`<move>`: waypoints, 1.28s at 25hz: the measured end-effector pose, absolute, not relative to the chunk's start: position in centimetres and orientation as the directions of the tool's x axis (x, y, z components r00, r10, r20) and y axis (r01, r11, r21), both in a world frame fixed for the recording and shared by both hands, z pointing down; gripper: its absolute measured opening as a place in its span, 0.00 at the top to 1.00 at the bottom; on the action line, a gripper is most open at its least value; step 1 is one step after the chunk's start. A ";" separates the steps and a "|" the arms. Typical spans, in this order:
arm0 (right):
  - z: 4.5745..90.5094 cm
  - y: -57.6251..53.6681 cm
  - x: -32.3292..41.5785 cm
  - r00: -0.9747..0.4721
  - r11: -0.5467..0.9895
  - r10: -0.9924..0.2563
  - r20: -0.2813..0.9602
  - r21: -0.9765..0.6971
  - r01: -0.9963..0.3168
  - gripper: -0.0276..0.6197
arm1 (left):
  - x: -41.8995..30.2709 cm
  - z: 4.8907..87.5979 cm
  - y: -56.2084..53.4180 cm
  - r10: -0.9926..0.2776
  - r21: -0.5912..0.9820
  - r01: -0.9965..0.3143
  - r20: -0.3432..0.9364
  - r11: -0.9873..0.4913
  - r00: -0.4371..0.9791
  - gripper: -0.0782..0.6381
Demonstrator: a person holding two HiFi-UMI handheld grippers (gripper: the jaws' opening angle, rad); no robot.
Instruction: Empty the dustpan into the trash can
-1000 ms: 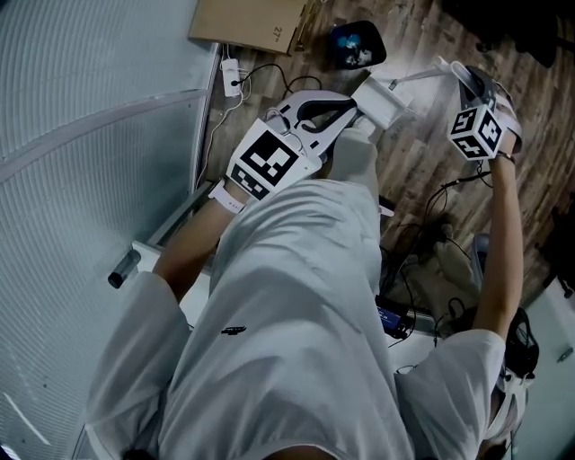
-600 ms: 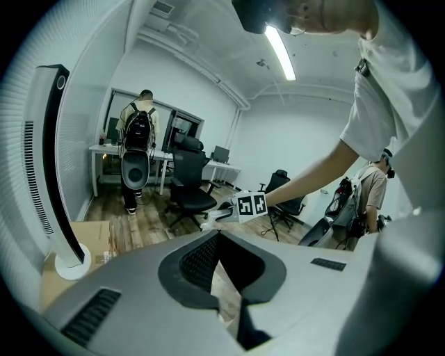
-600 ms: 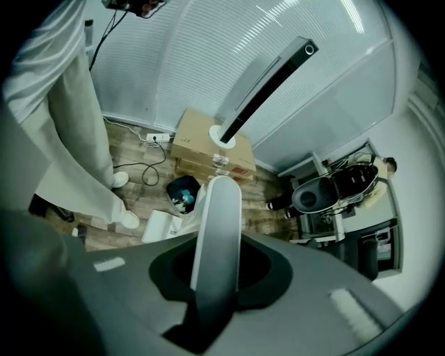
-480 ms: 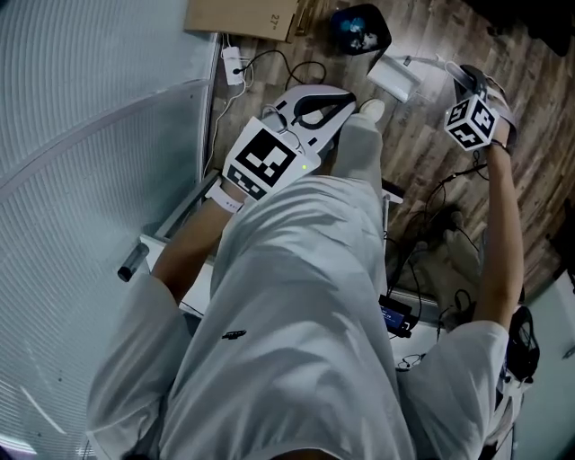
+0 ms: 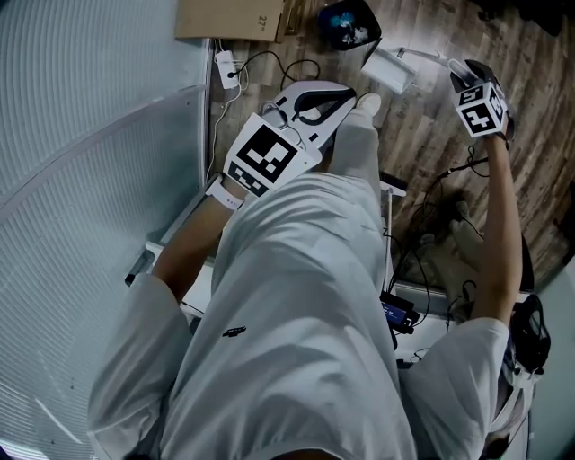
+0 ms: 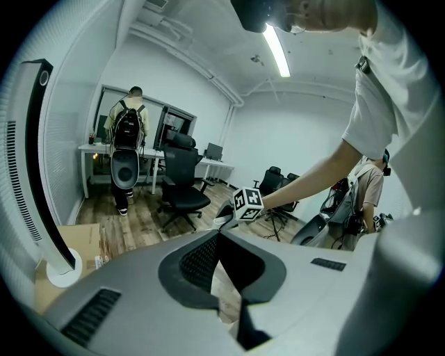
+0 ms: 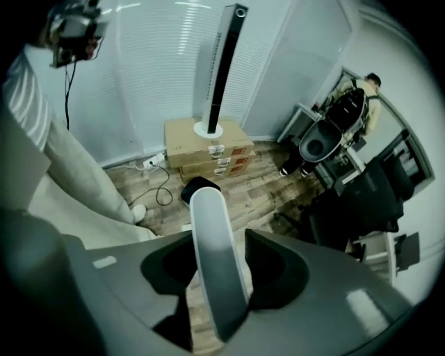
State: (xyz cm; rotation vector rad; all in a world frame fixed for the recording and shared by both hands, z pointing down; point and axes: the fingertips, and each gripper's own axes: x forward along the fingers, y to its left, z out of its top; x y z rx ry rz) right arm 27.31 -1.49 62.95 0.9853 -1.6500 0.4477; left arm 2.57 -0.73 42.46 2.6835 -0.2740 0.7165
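The white dustpan (image 5: 388, 70) lies low over the wooden floor, just right of the small black trash can (image 5: 349, 22). Its long pale handle (image 7: 215, 257) runs up between the jaws of my right gripper (image 5: 463, 72), which points steeply down. Those jaws are opening: the handle leans on one pad and floor shows through a gap at the other. In the right gripper view the trash can (image 7: 197, 186) peeks out behind the handle's top. My left gripper (image 5: 346, 97) is shut with nothing in it, hovering by the person's leg.
A cardboard box (image 5: 229, 18) and a power strip (image 5: 222, 65) with cords lie by the wall. Tangled cables (image 5: 431, 243) cover the floor at the right. A tower fan (image 7: 221, 69) stands on boxes. Office chairs and a person with a backpack (image 6: 126, 149) are further off.
My right gripper has sunk and rolled, carrying the dustpan down next to the trash can. The left gripper has drifted slightly, still shut.
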 end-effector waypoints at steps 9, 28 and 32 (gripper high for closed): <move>58.6 -2.5 27.5 -0.115 0.472 -0.418 0.901 0.107 -0.875 0.59 | 2.9 41.9 -1.3 -0.097 0.281 -0.260 0.486 -0.924 0.869 0.88; 37.9 -2.0 18.3 -0.255 0.305 -0.777 0.576 -0.010 -0.952 0.74 | 1.1 36.3 -3.0 -0.185 0.252 -0.309 0.418 -0.917 0.889 0.88; 36.3 -0.2 13.4 -0.229 0.267 -0.822 0.522 -0.002 -0.964 0.88 | -2.4 35.8 -2.3 -0.202 0.241 -0.310 0.388 -0.920 0.900 0.88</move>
